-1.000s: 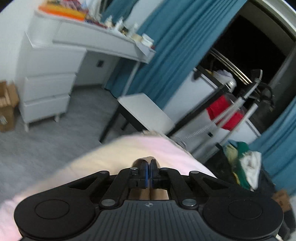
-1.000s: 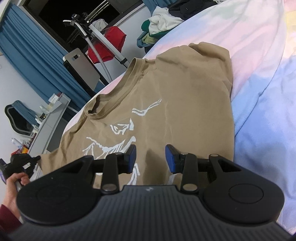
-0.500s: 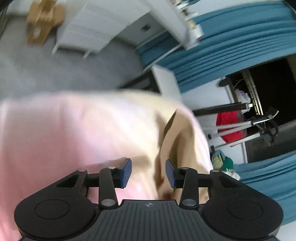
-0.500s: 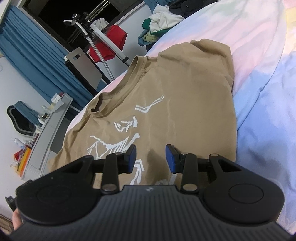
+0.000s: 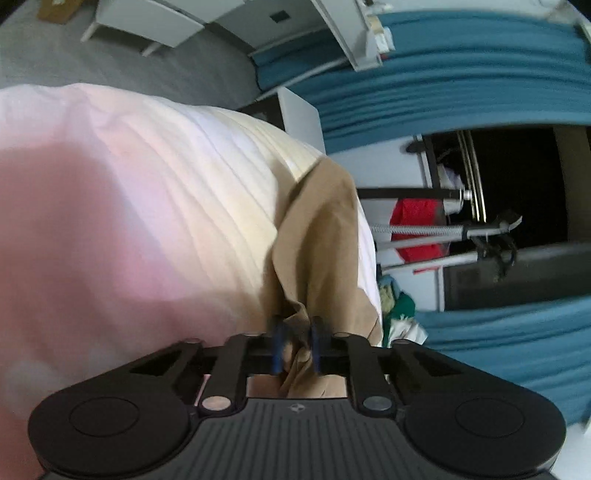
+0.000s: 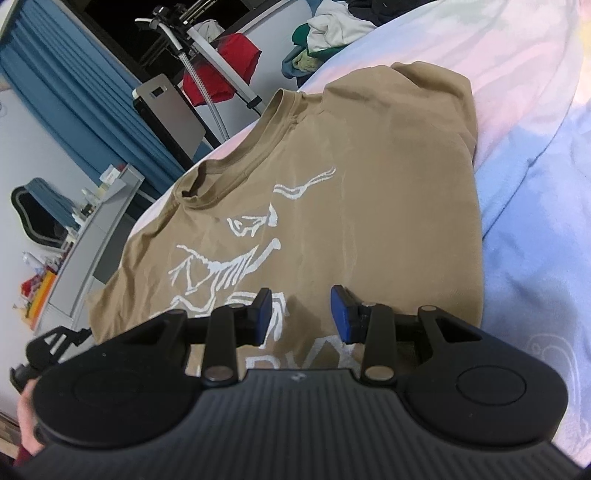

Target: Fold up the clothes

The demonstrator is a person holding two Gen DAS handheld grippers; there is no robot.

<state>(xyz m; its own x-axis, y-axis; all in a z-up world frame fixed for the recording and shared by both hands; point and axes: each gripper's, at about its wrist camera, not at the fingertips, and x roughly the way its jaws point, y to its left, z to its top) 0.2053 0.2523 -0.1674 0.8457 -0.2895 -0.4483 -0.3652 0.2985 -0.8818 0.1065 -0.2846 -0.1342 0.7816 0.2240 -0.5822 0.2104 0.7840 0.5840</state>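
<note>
A tan T-shirt (image 6: 351, 192) with a white print lies face up on the pastel bedsheet (image 6: 535, 155), collar toward the far left. My right gripper (image 6: 301, 314) is open and hovers over the shirt's lower part. In the left wrist view my left gripper (image 5: 295, 347) has closed in on a bunched fold of the shirt's edge (image 5: 317, 236); cloth fills the narrow gap between the blue pads. The left gripper also shows at the lower left of the right wrist view (image 6: 51, 343).
The bed's edge drops to grey floor (image 5: 110, 62). A white desk (image 5: 354, 40), teal curtains (image 5: 461, 85), a garment steamer with red cloth (image 6: 221, 74) and a pile of clothes (image 6: 328, 33) stand beyond the bed.
My left gripper opened half a second ago, moved onto the shirt's edge and has now closed on the fabric. My right gripper stays open and has barely moved.
</note>
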